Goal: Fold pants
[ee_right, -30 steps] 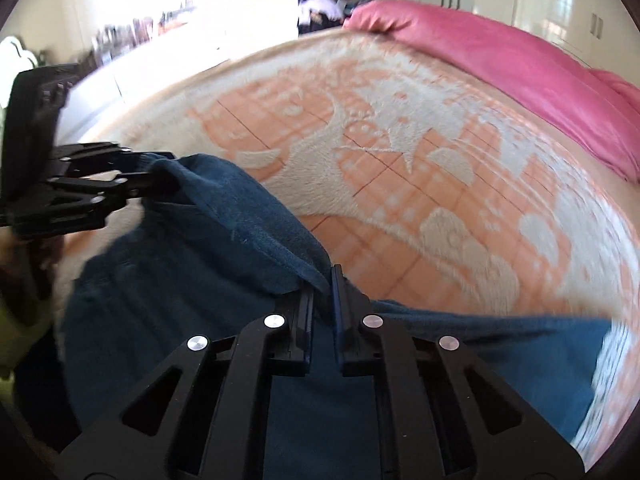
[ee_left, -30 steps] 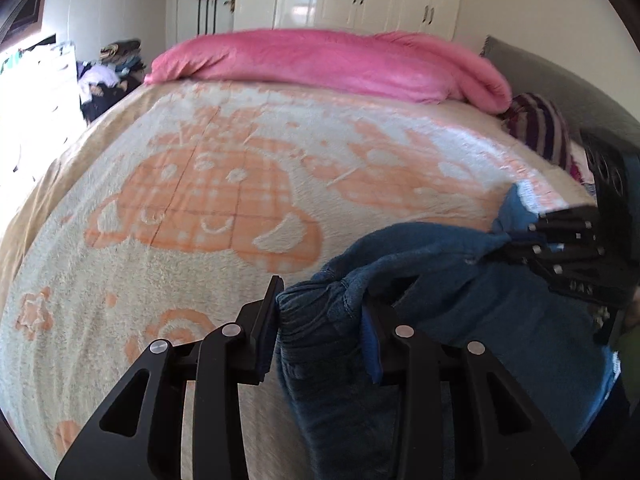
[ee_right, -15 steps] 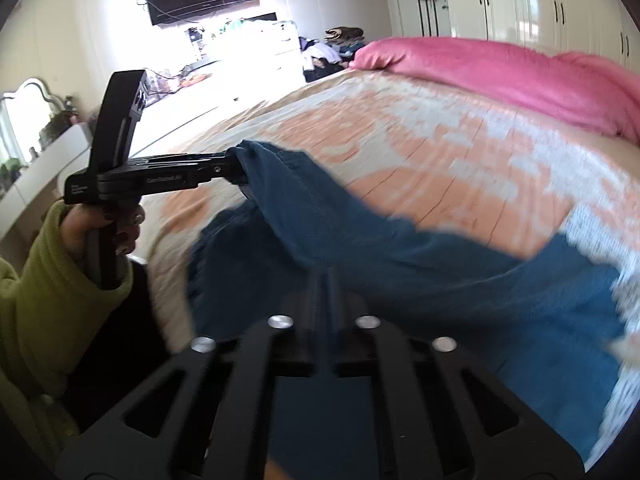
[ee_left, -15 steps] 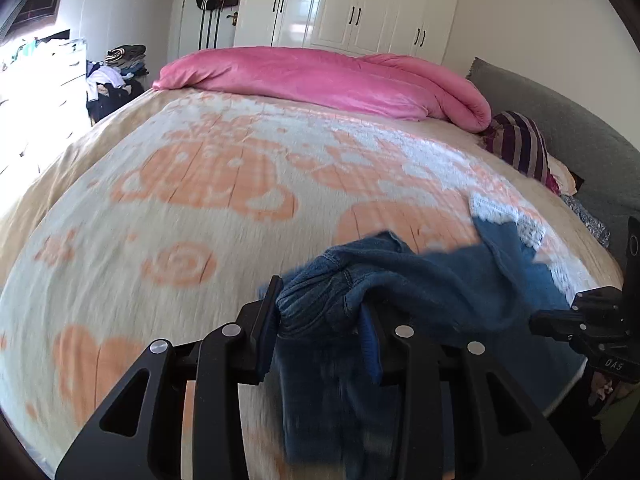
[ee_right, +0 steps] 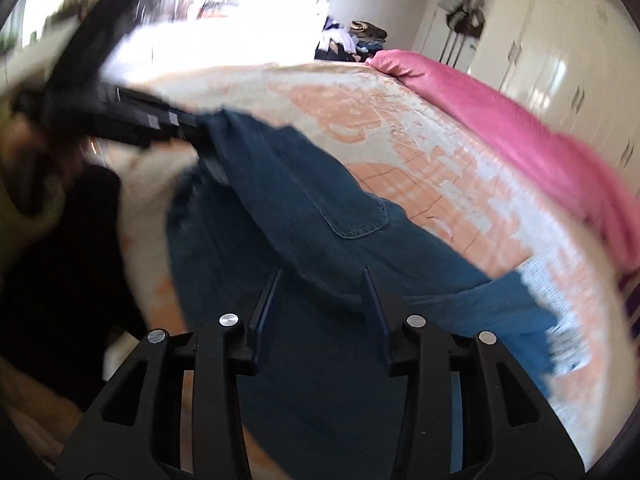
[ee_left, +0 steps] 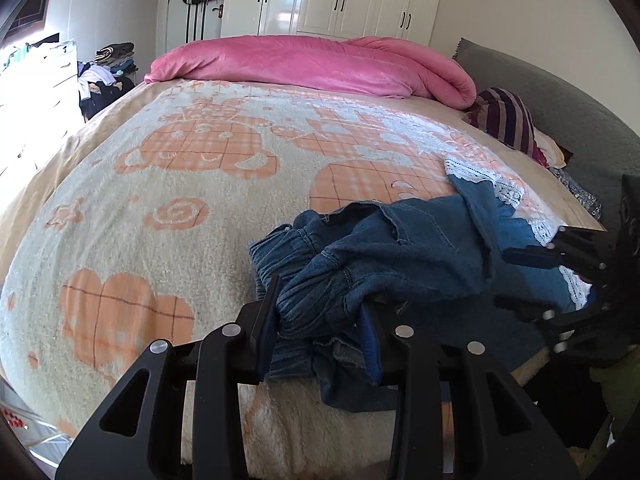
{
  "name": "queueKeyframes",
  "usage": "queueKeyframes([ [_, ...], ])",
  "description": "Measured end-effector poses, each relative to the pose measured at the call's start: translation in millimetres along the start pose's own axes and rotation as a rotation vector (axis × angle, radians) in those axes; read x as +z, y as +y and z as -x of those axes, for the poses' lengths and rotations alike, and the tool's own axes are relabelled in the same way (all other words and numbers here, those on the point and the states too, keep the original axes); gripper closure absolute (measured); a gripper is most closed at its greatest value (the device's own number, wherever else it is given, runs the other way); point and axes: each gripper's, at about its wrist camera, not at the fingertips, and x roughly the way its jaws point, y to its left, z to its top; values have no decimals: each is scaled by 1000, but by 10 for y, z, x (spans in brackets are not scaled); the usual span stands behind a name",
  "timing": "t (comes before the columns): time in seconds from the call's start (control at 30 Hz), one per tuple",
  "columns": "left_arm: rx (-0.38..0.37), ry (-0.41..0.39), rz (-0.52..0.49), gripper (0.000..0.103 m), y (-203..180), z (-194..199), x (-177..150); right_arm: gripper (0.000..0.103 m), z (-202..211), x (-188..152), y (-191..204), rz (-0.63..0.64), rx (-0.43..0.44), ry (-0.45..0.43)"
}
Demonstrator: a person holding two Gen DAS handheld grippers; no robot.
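Observation:
Blue denim pants with white lace hems lie bunched at the near edge of the bed. My left gripper is shut on their gathered elastic waistband and holds it up. In the right wrist view the pants stretch from the left gripper at upper left toward me, back pocket showing. My right gripper is open, its jaws wide apart over the denim, gripping nothing. It also shows in the left wrist view at the right, jaws apart.
The bed carries a cream and orange patterned blanket. A rolled pink duvet lies along the far side, a striped pillow at the right. White wardrobes and a clothes pile stand beyond.
My right gripper has opened and let go of the pants; it was shut on the denim. The pants have dropped lower onto the bed. My left gripper keeps hold of the waistband.

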Motion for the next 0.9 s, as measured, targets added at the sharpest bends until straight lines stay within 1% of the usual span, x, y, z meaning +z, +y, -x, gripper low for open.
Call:
queueKeyframes([
  [0.07,2,2,-3,69,-17,22,-3,72,-160,5,37,45,-55,46],
  [0.1,3,2,-5,69,-30,31,-4,83,-217,-6,43,51,-70,71],
  [0.13,5,5,-6,69,-32,34,-9,103,-261,-15,38,49,-62,95],
  [0.17,9,11,-4,69,-34,35,-16,103,-255,-15,21,27,-30,97],
  [0.27,47,20,-8,69,-21,47,-43,103,-79,-18,-6,-37,82,62],
  [0.37,51,44,7,65,33,22,-63,103,122,-59,33,-60,170,44],
  [0.43,61,58,-4,63,25,4,-83,103,182,-111,63,-74,215,46],
  [0.5,84,75,-36,62,-16,-14,-117,103,165,-166,140,-87,236,69],
  [0.57,96,100,-48,60,-20,-27,-156,103,102,-225,272,-68,251,97],
  [0.63,108,126,-41,54,16,-40,-196,102,7,-269,377,-54,266,129],
  [0.67,115,136,-30,48,49,-27,-226,102,-37,-301,420,-47,259,141],
  [0.7,118,141,-20,45,78,-3,-255,102,-68,-322,443,-44,252,151],
  [0.83,107,142,17,45,158,139,-323,101,-80,-304,404,-76,272,140],
  [0.9,146,130,23,45,178,252,-325,101,-61,-317,366,-99,285,136],
])
